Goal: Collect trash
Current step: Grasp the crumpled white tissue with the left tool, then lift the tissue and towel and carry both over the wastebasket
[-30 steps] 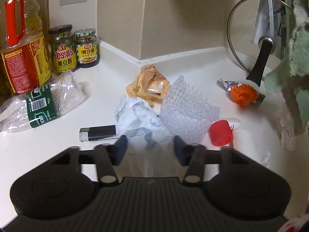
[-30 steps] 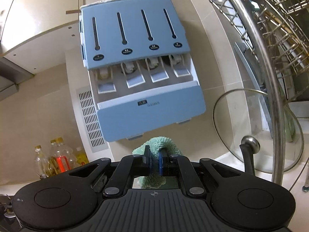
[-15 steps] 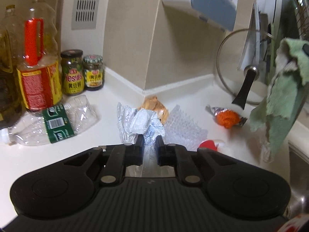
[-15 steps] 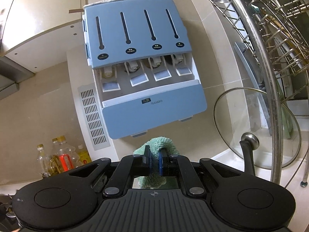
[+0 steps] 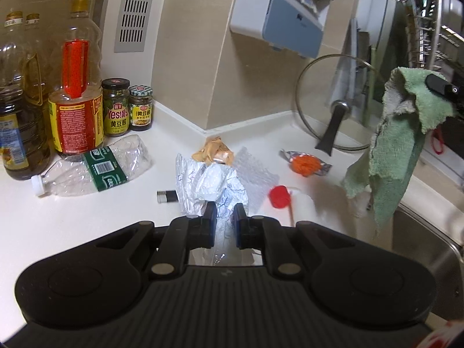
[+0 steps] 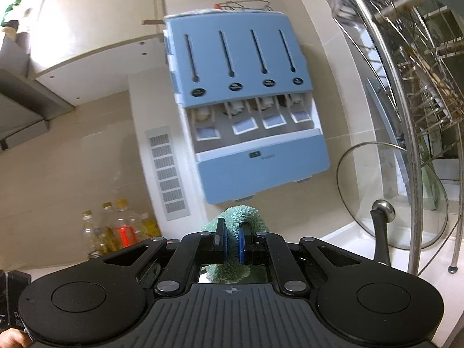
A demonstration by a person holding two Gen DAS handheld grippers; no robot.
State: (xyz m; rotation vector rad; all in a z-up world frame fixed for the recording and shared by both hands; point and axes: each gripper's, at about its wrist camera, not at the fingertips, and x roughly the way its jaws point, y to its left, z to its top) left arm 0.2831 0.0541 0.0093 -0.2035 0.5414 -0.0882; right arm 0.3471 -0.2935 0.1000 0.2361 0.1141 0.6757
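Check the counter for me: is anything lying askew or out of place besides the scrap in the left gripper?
Yes. A crushed clear bottle lies on its side before the upright jars. Loose litter is strewn on the counter: a brown wrapper, bubble wrap, a red cap and a foil wrapper with orange bits.

My open run is the bare counter [image 5: 72,220] on the left, in front of the crushed bottle [image 5: 92,168]. Oil bottles [image 5: 75,92] and jars [image 5: 116,107] wall off the back. Ahead, wrappers [image 5: 216,152] and bubble wrap [image 5: 255,174] crowd the corner; the pot lid [image 5: 333,104] and hanging green cloth [image 5: 397,150] block my right.
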